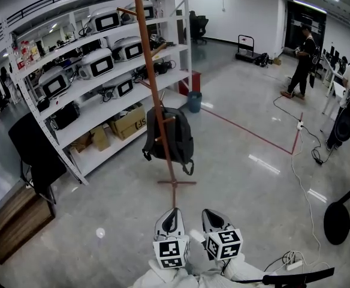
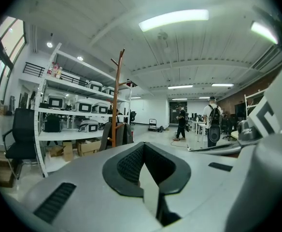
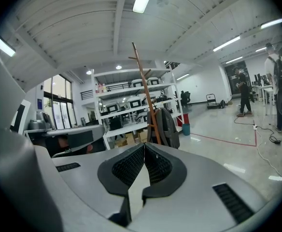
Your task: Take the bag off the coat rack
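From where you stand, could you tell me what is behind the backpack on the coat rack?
Behind the backpack are grey floor, a blue bin and shelving farther back. The backpack's far side and the patch of floor it covers cannot be seen.

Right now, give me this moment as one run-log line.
phase: pre-grasp | backpack: hanging on coat rack | left hand-held gripper: shut, empty | right hand-held gripper: shut, empty
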Demonstrator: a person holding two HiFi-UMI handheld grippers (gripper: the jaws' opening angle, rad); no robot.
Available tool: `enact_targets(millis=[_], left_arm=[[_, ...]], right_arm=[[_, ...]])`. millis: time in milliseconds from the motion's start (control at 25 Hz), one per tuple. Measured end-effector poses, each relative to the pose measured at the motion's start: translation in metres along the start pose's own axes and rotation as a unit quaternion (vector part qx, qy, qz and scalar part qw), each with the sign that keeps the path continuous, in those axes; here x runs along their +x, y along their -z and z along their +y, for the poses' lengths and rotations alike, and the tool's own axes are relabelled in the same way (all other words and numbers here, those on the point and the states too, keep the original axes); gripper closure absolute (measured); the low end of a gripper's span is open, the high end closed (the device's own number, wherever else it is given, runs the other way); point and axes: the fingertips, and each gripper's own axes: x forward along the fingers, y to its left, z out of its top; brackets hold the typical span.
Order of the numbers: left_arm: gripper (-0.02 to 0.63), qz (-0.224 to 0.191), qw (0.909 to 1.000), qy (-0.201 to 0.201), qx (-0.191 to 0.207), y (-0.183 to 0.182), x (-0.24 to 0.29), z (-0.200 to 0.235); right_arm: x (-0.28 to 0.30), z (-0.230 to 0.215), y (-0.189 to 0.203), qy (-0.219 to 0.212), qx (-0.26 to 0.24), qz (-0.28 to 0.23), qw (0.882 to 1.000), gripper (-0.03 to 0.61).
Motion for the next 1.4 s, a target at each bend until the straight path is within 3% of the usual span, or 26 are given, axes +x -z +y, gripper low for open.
enact_targets(millis=[360,1080,1400], left_arm=[[0.612,-0.005,0.9999,0.010,-0.002,-0.006,0.044,0.016],[0.612,0.007,0.9999,0.011,-0.005,-0.019,0.125,0.060],[0.612,0.007,1.0000,0.001,-0.005,-0.029,0.163,0.090]], right_arm=[[0.042,-0.018,-0.017,0.013,-0.003,-0.008,1.000,0.566],[0.131,-0.030,-0.047,-0.001,0.014,-0.006,1.000,0.566],[0.174,-0.038,-0.079,-0.006,0.017,-0.036,0.999,0.566]])
